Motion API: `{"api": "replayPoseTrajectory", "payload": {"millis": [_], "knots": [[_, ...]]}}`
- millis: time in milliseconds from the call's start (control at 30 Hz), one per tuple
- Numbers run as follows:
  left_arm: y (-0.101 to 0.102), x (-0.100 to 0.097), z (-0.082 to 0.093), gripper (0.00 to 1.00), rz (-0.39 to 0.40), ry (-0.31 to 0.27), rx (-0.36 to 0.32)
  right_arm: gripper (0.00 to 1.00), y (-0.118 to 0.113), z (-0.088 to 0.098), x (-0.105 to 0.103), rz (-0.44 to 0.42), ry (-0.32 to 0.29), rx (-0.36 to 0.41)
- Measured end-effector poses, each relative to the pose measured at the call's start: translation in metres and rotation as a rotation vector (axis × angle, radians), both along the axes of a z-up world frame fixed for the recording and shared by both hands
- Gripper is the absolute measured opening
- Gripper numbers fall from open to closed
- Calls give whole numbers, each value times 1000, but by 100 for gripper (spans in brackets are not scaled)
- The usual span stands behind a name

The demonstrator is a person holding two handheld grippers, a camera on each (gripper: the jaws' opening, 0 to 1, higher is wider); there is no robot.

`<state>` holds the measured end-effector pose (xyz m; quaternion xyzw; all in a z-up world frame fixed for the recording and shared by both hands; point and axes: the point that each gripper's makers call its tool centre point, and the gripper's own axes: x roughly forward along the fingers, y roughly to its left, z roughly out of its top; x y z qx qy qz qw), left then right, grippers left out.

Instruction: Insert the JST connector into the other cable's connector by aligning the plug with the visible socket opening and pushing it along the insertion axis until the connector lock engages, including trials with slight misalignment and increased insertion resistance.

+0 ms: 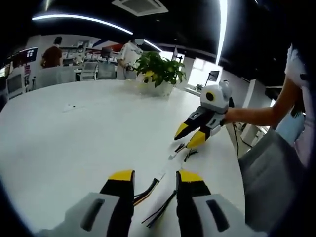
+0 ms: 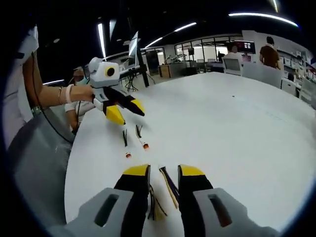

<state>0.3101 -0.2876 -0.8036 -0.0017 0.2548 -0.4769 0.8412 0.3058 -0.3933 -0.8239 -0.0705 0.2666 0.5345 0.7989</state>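
Observation:
Two short wire bundles lie on the white table (image 1: 74, 143) between my grippers. In the left gripper view, one cable (image 1: 147, 191) with coloured wires and a dark one (image 1: 160, 211) lie between my left gripper's (image 1: 156, 176) open jaws, untouched. Farther off, a pale connector end (image 1: 177, 149) and dark wires (image 1: 190, 154) rest just under my right gripper (image 1: 189, 137), which hovers open. In the right gripper view, yellow and dark wires (image 2: 169, 186) lie between the right gripper's (image 2: 163, 170) open jaws. Two cable ends (image 2: 128, 155) (image 2: 145, 145) lie below the left gripper (image 2: 127, 112).
A potted plant (image 1: 159, 70) stands at the table's far side. A grey chair (image 1: 271, 168) sits close to the table edge by the person's arm (image 1: 252, 114). People and office chairs (image 1: 91, 69) are far behind.

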Motion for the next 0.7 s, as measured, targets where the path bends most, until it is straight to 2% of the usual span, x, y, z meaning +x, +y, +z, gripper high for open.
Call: {"api": "replayPoseTrajectory", "payload": {"millis": [100,267,433,700], "knots": [[-2,-2,2,27,-11,-8,-6,18,1,-1,1,14,-12,5],[-11,-2,-5,26,-63,-49,-3,15,5,-1,3,59,-60,14],[-14,-4,-15,23,-94,-53,25,14,8,-5,1,92,-57,21],[-17,-2,-20,21,-119,-89,46,13,11,-10,-1,138,-86,17]]}}
